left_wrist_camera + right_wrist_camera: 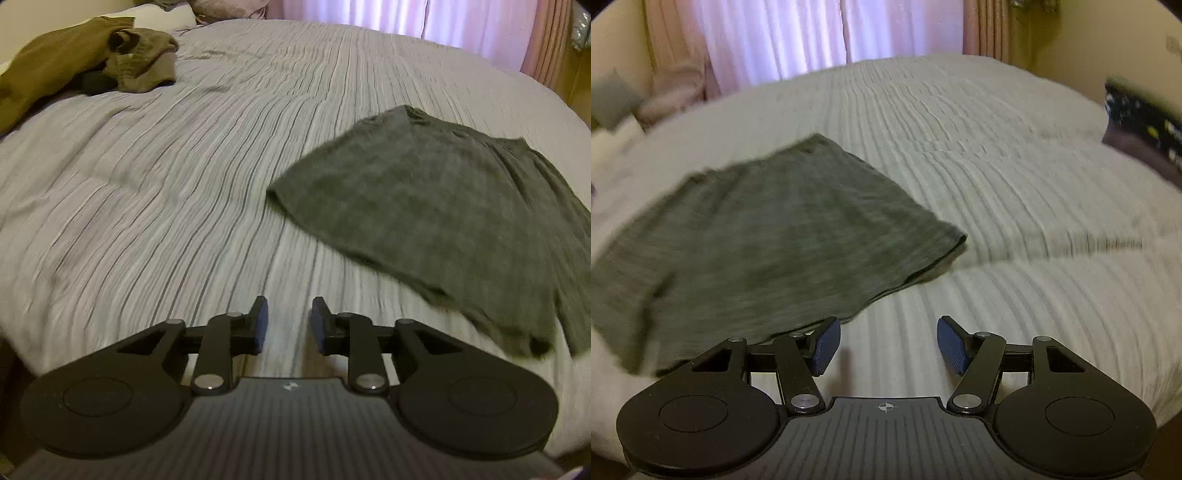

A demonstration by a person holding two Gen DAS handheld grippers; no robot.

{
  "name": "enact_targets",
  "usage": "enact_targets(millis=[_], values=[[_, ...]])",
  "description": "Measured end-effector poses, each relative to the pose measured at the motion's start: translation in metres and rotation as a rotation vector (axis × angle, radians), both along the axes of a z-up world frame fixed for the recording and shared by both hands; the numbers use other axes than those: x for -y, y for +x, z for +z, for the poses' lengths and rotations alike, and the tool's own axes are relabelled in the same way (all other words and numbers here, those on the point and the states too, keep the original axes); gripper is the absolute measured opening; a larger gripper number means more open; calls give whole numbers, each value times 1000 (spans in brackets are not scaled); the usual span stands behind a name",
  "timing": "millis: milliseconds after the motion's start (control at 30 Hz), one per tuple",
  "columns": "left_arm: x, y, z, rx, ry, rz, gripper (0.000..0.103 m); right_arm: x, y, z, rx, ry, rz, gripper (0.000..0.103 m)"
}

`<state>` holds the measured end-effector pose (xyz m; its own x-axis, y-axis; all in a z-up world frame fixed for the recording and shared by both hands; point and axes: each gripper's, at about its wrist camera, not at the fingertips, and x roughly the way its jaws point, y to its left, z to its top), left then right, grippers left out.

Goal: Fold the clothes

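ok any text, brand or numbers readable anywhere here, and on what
No readable words or numbers in either view.
Left claw body: a small white logo mark, no letters legible.
Right claw body: a crosshair symbol, not text.
Dark patterned object at the bed's right edge: yellow and white marks, too blurred to read.
Grey shirt: no print visible.
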<state>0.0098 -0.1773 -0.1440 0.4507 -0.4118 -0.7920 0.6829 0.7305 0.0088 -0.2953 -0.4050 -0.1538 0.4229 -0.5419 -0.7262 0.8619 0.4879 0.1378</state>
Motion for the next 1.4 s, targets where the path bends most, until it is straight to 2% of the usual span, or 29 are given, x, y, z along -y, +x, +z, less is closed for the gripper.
enact_targets(millis=[100,267,500,800,1067,1167,1400], values=[[-12,-27,9,-3,-11,-27,29,-22,-10,9,36,18,-1,62],[-23,-62,21,36,3,-59,32,-58,-25,17,73,37,-9,62],[-43,-89,43,79,-32,-71,37,-88,-36,23,110,38,5,62],[-54,-96,55,101,-50,-82,38,-102,-31,24,142,56,14,62],[-47,-78,45,17,-146,-145,37,-87,-33,12,148,85,-11,62],[-36,-68,40,6,-173,-168,37,-70,-39,7,203,109,-37,62],[15,-25,23,-20,-193,-177,33,3,-58,-6,486,188,-166,62]])
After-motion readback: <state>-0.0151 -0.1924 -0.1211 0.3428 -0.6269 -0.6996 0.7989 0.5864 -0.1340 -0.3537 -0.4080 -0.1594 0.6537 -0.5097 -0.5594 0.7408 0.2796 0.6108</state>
